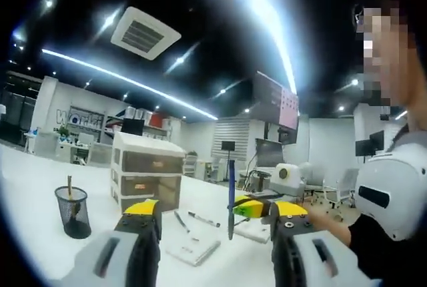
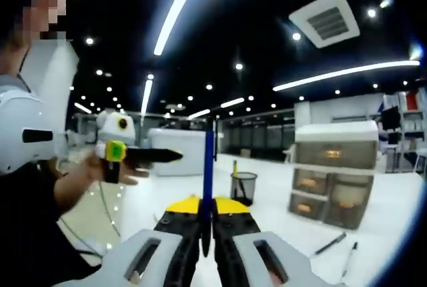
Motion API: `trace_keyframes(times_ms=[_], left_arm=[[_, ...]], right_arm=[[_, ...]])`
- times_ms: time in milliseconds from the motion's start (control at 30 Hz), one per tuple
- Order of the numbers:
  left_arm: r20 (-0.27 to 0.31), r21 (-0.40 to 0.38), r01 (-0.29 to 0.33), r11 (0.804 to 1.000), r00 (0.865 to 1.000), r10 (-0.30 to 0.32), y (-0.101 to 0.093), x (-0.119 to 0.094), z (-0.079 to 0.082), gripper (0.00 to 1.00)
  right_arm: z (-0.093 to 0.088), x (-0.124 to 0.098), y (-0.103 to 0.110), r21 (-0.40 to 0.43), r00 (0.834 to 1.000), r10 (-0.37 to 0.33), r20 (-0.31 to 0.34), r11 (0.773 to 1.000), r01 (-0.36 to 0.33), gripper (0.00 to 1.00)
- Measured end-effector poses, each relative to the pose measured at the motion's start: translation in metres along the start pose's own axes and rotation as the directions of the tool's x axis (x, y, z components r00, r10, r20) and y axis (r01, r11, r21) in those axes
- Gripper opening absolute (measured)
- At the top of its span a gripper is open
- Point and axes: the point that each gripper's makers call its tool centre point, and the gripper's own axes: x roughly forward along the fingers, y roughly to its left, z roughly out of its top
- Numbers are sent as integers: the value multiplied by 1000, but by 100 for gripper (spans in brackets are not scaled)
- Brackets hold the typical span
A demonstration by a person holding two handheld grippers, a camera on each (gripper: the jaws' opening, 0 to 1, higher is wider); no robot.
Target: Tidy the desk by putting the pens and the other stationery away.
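My right gripper [image 2: 208,205] is shut on a blue pen [image 2: 208,160] that stands upright between its yellow-tipped jaws. In the left gripper view that same pen [image 1: 231,193] hangs upright in the right gripper [image 1: 252,207], which comes in from the right, just ahead of my left gripper [image 1: 215,209]. The left jaws stand wide apart with nothing between them. A black mesh pen cup [image 1: 72,211] with a pencil in it sits on the white desk at the left. Two loose pens [image 1: 181,221] [image 1: 203,219] lie on the desk beyond a white notepad [image 1: 193,248].
A beige drawer unit [image 1: 148,175] [image 2: 330,175] stands on the desk behind the pens. The mesh cup [image 2: 243,187] is ahead of the right gripper, with two pens [image 2: 330,243] lying to its right. A person's hand holds the left gripper [image 2: 130,155] at the left.
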Motion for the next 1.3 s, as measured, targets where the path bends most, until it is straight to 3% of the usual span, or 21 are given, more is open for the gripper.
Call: trace_keyframes(times_ms=[233,567,833,1033,1300], left_arm=[[-3,32,64,997,998,-64,-16,22,-2,59],[-9,67,115,991,993,-114,-28,35,-6,54],[30,79,129,989,991,-132,-31,37,-2,28],[-12,97,106,990,994,-105,-27,40,-12,22],[-65,47,103,994,993,-100,-25,42,-25,8]], right_arm=[[-4,6,15,1,1000,30,3,1000,-30,4],[-9,14,36,-3,996,86,-8,996,-86,4],[-14,18,46,-24,995,103,-7,994,-103,4],[-15,17,48,-32,994,105,-7,994,-105,4],[-18,16,47,-20,995,101,-10,995,-101,4]])
